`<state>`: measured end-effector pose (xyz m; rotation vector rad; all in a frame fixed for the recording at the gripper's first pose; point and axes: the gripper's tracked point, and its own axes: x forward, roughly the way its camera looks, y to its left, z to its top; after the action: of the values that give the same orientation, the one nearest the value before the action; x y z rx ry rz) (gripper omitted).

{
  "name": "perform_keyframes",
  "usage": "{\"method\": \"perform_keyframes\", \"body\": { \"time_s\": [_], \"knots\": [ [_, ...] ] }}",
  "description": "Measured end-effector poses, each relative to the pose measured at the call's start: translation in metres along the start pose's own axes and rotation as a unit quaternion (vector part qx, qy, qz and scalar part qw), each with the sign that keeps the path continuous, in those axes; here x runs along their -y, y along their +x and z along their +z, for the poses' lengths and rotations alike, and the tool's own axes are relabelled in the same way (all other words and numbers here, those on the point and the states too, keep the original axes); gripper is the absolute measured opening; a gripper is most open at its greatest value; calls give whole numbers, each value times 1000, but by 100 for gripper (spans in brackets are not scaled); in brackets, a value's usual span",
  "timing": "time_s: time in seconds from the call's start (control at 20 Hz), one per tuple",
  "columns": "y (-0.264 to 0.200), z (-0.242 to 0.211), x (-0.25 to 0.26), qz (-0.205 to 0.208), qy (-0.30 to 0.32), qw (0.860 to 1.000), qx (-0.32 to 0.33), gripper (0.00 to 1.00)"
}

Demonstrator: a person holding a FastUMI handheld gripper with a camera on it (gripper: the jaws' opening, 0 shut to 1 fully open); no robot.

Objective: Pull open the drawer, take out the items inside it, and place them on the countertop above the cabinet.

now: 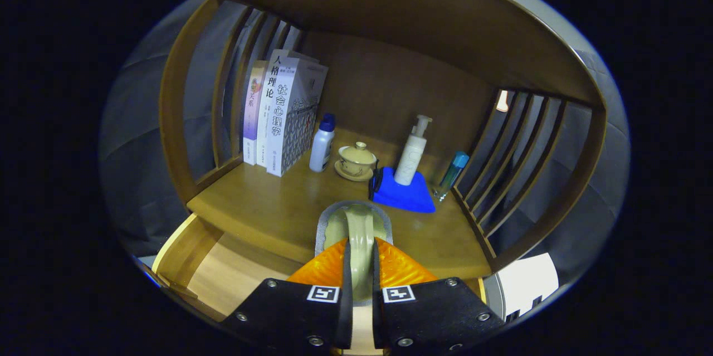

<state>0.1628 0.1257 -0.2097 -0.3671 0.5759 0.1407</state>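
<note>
My gripper (361, 243) is shut on the arched strap of a beige slipper-like item with a grey rim (334, 221). The item hangs between the fingers, over the front edge of the wooden countertop (262, 205). Its far end points toward the back of the shelf. Below and to the left of the fingers, the drawer (179, 244) stands pulled open. The part of its pale wooden bottom that I can see is bare. The fingers hide the drawer's right part.
At the back of the countertop stand upright books (284, 116), a white bottle with a blue cap (322, 145) and a lidded cup on a saucer (356, 161). A pump bottle (412, 152) stands on a blue cloth (404, 195), beside a blue-capped clear bottle (452, 175). Slatted side walls and a low roof enclose the shelf.
</note>
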Motion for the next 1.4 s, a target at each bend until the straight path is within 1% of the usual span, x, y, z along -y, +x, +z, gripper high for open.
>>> {"method": "perform_keyframes", "body": {
  "time_s": [0.25, 0.35, 0.55, 0.7, 0.95, 1.05, 1.15, 1.35, 1.4],
  "knots": [
    [40, 8, 2, 2, -1, 1000, 10, 14],
    [53, 6, 7, -2, 0, 1000, 2, 14],
    [77, 2, 7, 8, 18, 1000, -16, 14],
    [92, -1, 8, 9, 29, 999, -27, 15],
    [111, 5, 8, 13, 56, 998, -20, 17],
    [114, 5, 11, 12, 56, 998, -17, 19],
    [120, 2, 13, 8, 54, 998, -18, 21],
    [118, 5, 2, 23, 31, 999, 2, 29],
    [112, 7, -1, 29, 27, 999, 11, 42]
  ]
}}
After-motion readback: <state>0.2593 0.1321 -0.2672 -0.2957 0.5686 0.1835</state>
